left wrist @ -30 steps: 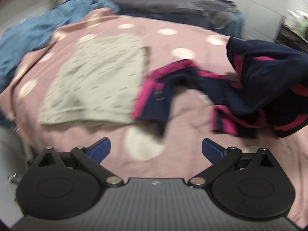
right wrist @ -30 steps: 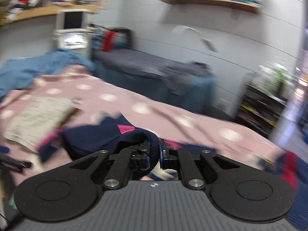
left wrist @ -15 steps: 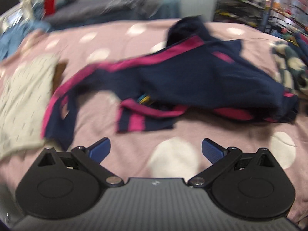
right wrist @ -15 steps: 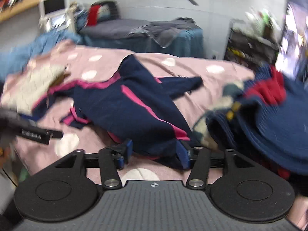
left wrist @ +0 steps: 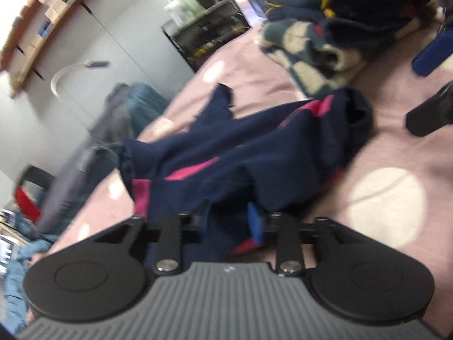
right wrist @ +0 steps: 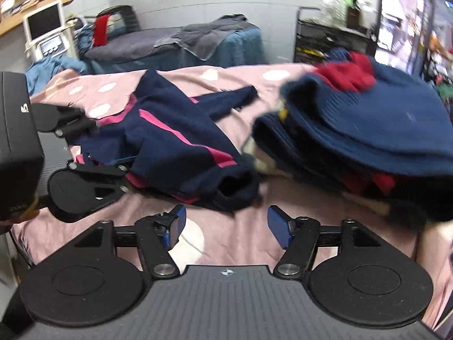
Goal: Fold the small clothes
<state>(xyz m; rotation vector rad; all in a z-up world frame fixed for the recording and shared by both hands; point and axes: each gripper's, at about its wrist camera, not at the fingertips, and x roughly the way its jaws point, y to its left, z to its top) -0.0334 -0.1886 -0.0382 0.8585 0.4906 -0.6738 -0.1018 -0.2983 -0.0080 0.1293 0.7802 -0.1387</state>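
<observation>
- Pink bedspread with large white dots [right wrist: 240,238], covering the bed.
- White monitor on a stand [right wrist: 45,25], far left.
- Black wire shelving rack [right wrist: 325,42] against the grey wall.

A navy garment with pink stripes [right wrist: 175,141] lies crumpled and unfolded on the pink dotted bedspread [right wrist: 240,240]. Just right of it sits a heap of dark blue, red and checked clothes [right wrist: 368,130].
</observation>
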